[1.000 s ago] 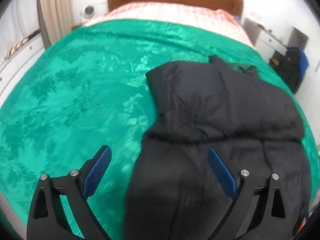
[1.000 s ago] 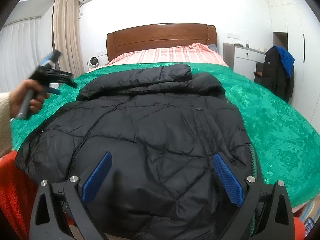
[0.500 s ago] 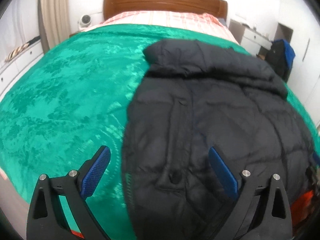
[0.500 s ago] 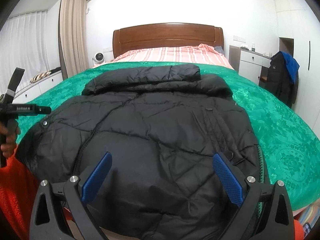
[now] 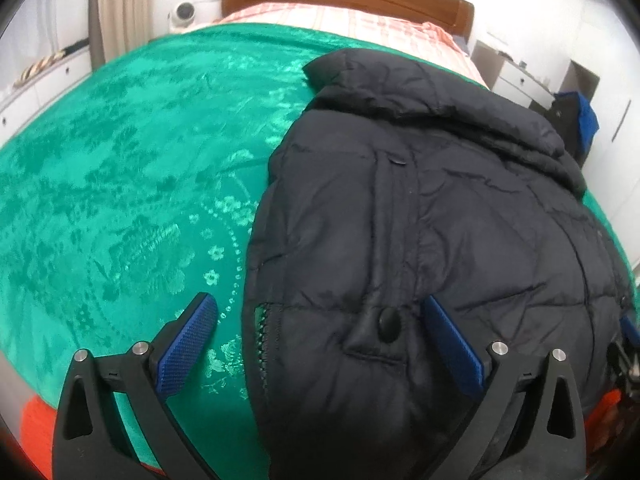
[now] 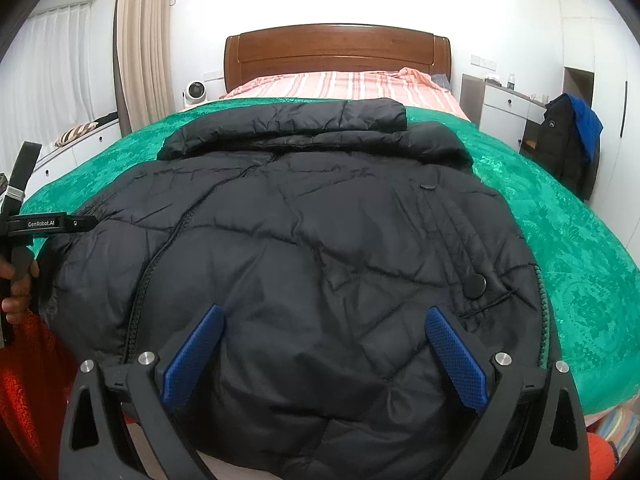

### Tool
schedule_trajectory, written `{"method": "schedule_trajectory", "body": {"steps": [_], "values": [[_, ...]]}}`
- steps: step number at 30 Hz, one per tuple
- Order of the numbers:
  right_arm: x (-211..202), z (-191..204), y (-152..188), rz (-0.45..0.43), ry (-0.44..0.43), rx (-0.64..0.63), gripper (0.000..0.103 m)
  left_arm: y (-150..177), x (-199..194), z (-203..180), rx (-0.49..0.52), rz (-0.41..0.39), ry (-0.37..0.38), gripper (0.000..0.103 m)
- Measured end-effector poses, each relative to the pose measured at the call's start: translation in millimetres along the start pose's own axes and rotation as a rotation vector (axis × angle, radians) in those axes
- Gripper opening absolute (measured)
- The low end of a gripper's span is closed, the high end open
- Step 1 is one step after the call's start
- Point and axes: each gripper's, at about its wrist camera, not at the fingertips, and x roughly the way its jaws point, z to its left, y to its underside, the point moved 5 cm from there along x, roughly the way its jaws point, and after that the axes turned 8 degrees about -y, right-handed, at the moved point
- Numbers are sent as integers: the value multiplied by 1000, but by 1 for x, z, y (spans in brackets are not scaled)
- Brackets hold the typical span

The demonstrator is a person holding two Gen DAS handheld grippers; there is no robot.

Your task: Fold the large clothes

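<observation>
Left claw: the black two-finger left gripper with blue ribbed pads (image 5: pixel 318 338) is spread wide and pinches nothing; it hovers over the near left edge of the jacket.
Left claw's left pad: over the bedspread, just beside the jacket's zip edge.
Left claw's right pad: over the jacket, just right of a round black snap button (image 5: pixel 389 319).
Right claw: the black two-finger right gripper with blue ribbed pads (image 6: pixel 322 350) is likewise spread, with nothing between its pads; both pads sit over the near part of the jacket.
Task garment: the large black quilted puffer jacket (image 6: pixel 304 248) lies flat on the bed, straight ahead of the right claw and ahead and to the right of the left claw; its collar or hood end lies at the far side from both claws, its near hem hangs toward the bed's near edge.
Zip: a dark zip line (image 6: pixel 150 280) runs up the jacket ahead and left of the right claw's left pad.
Surface: a green patterned satin bedspread (image 5: pixel 120 184) spreads ahead and left of the left claw, and on both sides of the jacket in the right wrist view.
Far end: a brown wooden headboard (image 6: pixel 338 54) stands beyond the jacket, with pink striped bedding (image 6: pixel 340 84) before it.
Person: a hand (image 6: pixel 16 288) at the far left of the right wrist view grips the left gripper's handle beside the jacket's left edge.
Off to the right: a dark coat with a blue hood (image 6: pixel 572 144) hangs by a white cabinet, well apart from both claws.
</observation>
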Motion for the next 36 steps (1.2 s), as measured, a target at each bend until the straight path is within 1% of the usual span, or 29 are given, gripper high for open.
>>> {"method": "schedule_trajectory", "body": {"steps": [8, 18, 36], "values": [[7, -2, 5, 26, -12, 18, 102, 4, 3, -6, 22, -17, -22, 103], [17, -4, 12, 61, -21, 38, 103, 6, 4, -6, 30, -24, -31, 103], [24, -2, 16, 68, -7, 28, 103, 8, 5, -10, 47, -39, -51, 103]]}}
